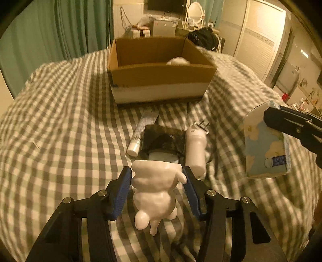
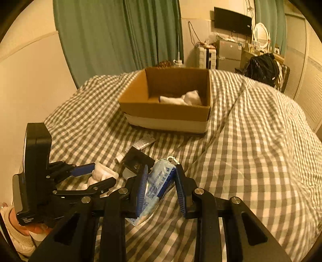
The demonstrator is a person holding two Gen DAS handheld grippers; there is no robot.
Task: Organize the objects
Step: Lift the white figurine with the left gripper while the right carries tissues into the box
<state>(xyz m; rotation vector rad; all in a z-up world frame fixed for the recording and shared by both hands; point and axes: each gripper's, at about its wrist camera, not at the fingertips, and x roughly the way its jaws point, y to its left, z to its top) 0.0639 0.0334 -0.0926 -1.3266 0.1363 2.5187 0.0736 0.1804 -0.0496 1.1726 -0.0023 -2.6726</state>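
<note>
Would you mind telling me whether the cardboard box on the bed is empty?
Not empty: the open cardboard box holds a crumpled white item against its far right side.

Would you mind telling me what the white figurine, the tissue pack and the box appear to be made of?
White figurine: glossy, probably ceramic or hard plastic, judging by highlights. Tissue pack: thin printed plastic film, crinkled. Box: matte brown corrugated cardboard.

You're working with green curtains (image 2: 120, 36) hanging behind the checkered bedspread (image 2: 251, 141), a wall TV (image 2: 232, 20) sitting dark, an oval mirror (image 1: 194, 10) standing near it, black bag (image 2: 261, 67) slumping beside the bed.
</note>
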